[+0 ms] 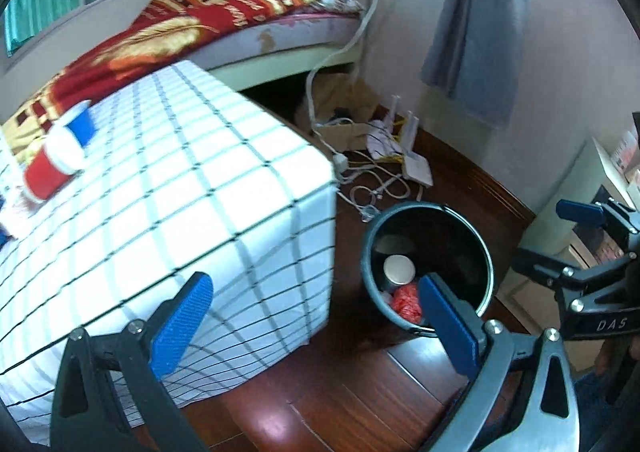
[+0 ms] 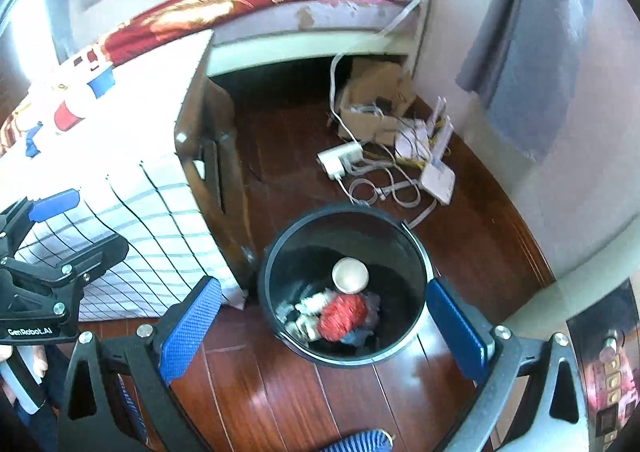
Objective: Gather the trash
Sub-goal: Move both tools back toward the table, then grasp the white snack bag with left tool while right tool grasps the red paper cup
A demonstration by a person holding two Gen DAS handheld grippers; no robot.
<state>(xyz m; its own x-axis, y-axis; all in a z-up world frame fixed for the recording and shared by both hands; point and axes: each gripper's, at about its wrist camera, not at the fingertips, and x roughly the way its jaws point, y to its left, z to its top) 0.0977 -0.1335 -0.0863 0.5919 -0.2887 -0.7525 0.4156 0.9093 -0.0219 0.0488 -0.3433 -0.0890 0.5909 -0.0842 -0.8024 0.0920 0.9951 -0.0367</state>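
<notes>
Both claws, left (image 1: 316,316) and right (image 2: 324,328), hang spread and empty above the bin (image 2: 420,252), which holds some trash; cups (image 1: 52,167) beyond the bin on the surface (image 1: 240,187) remain.

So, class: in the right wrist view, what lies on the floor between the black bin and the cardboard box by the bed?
A white power adapter and coiled white cables lie on the wooden floor between bin and cardboard box.

Both grippers are black frames with silver screws and textured blue pads. The right gripper (image 1: 582,236), at 3 o'clock, reads "DAS"; the left gripper (image 2: 52,219), at 9 o'clock, reads "GenRobot.AI".
</notes>
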